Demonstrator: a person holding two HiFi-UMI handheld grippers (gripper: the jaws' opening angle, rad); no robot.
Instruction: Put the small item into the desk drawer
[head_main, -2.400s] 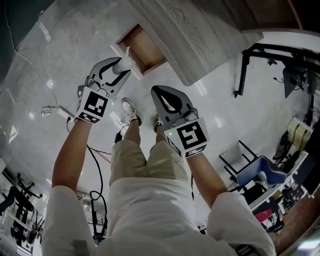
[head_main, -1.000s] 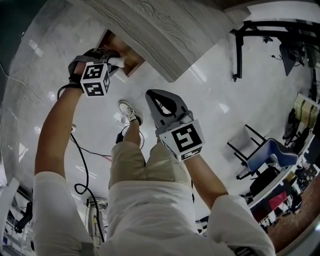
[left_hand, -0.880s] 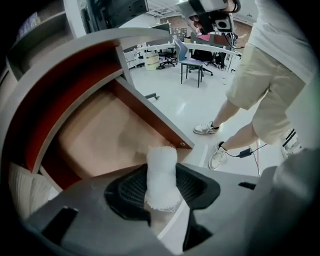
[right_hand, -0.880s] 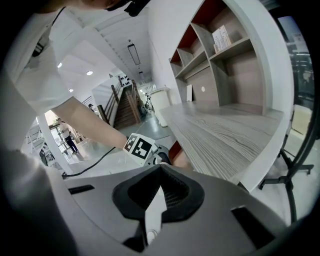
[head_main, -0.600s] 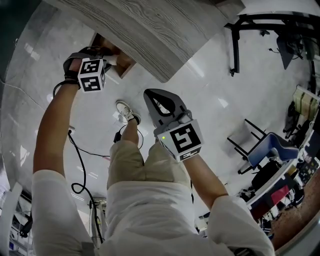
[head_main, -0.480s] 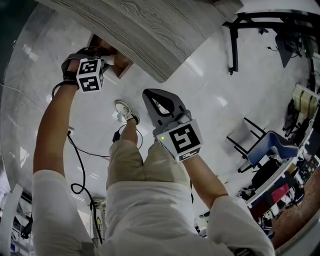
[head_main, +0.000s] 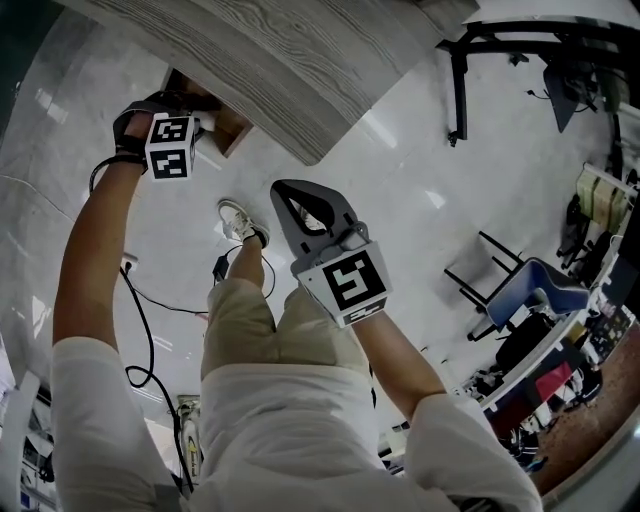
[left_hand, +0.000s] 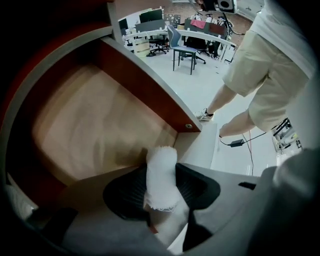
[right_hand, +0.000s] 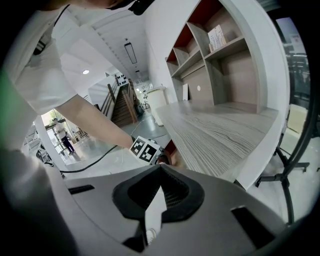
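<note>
The small item (left_hand: 161, 192) is a white roll of soft cloth or paper. My left gripper (left_hand: 160, 169) is shut on it, and its top end sticks out past the black pads. The roll hangs just above the wooden floor of the open drawer (left_hand: 85, 125), inside its front wall (left_hand: 150, 95). In the head view my left gripper (head_main: 197, 108) reaches into the drawer (head_main: 232, 128) under the grey wood-grain desk top (head_main: 290, 50). My right gripper (head_main: 288, 198) hangs in mid-air over the person's legs, shut and empty; its tips (right_hand: 161, 167) meet.
The person's shoe (head_main: 238, 222) and a black cable (head_main: 150, 300) are on the glossy white floor below. A blue chair (head_main: 525, 290) and a black table frame (head_main: 460, 80) stand at the right. Wall shelves (right_hand: 210, 50) rise above the desk.
My left gripper has carried the white roll from the drawer's front edge to inside the drawer opening. The right gripper has stayed shut in about the same place.
</note>
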